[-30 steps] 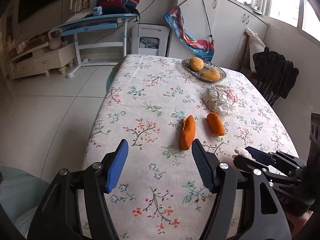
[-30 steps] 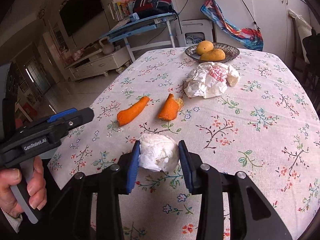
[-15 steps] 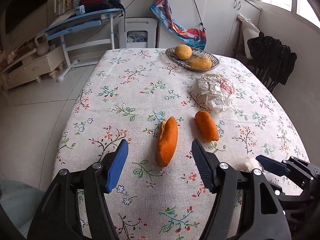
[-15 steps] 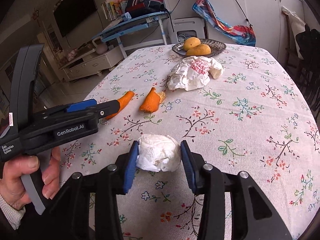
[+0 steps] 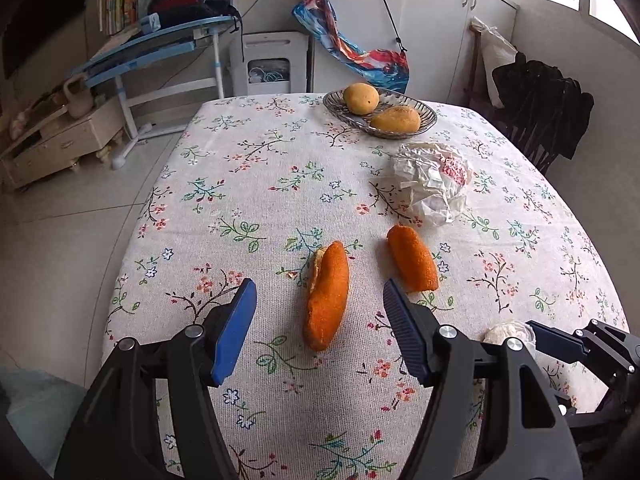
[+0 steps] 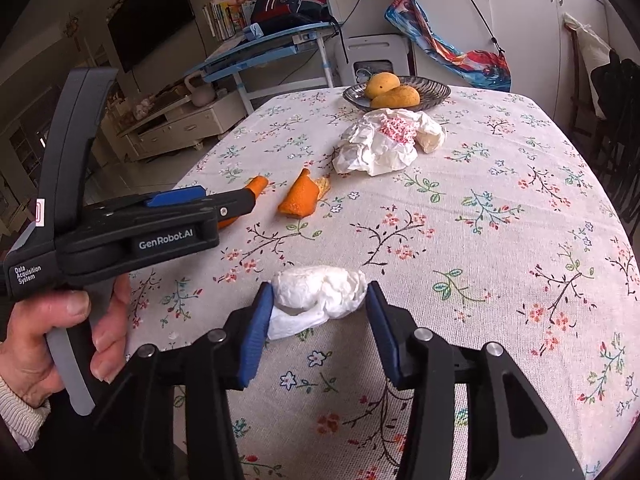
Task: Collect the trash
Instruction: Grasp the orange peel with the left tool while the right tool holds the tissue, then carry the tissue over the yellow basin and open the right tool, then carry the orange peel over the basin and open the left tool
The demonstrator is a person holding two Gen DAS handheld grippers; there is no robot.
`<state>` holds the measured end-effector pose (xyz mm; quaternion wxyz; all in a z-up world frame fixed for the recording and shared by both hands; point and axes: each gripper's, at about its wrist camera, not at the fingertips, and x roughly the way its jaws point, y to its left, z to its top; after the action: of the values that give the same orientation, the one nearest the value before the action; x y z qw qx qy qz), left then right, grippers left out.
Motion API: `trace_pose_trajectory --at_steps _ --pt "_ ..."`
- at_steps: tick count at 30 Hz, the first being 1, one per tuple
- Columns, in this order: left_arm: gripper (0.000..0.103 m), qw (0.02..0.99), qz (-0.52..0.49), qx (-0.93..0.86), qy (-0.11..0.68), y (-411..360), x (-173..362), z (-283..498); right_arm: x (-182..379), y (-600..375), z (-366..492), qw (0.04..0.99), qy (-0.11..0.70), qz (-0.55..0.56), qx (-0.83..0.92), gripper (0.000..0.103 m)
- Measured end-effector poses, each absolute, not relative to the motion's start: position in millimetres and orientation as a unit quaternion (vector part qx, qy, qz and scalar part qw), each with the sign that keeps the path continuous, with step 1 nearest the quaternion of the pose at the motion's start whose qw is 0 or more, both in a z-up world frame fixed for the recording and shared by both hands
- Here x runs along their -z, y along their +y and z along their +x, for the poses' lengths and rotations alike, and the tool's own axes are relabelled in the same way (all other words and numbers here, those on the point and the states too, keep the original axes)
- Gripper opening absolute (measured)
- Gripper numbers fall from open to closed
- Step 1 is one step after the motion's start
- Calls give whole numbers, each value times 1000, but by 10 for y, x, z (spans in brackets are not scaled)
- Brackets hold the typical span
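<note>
Right wrist view shows a white tissue wad (image 6: 320, 288) lying on the floral tabletop (image 6: 500, 240) between the right tongs (image 6: 318, 304), its long axis running straight across from pad to pad. Those tongs slope down at the cloth; their jaws have just been opening, the left pad touching the wad and the right pad just clear, so the grip is loose. A second ago both pads pressed it. Beside them, the left tongs (image 5: 320, 306), gripped in the person's hand (image 6: 60, 332), now hang wide open over the nearer orange peel (image 5: 327, 294), which points away lengthwise; earlier they stood short of it. A second peel (image 5: 412, 258) lies near.
</note>
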<state>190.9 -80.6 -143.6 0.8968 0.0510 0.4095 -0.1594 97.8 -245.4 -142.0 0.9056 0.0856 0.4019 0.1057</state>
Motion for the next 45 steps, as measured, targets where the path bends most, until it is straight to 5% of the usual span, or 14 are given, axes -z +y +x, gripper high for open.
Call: trace_pose_trajectory --at_steps 1,5,6,30,34,45 --pt "62 895 54 160 412 -820 1444 1918 1420 -2460 979 905 401 88 -108 41" --pt "19 885 67 172 427 -877 1511 1940 1419 -2491 960 903 401 106 -116 32" --pt "18 885 69 175 426 -887 1505 1930 1410 -2494 947 903 399 107 -117 32" --pt "16 920 43 183 345 -506 569 471 1135 -2101 -231 884 411 75 -207 32" --pt "16 923 46 188 332 -478 443 221 1248 -1993 -436 866 446 57 -221 45" --pt "16 927 45 204 312 -342 200 -187 1134 -2227 -605 897 398 94 -169 59"
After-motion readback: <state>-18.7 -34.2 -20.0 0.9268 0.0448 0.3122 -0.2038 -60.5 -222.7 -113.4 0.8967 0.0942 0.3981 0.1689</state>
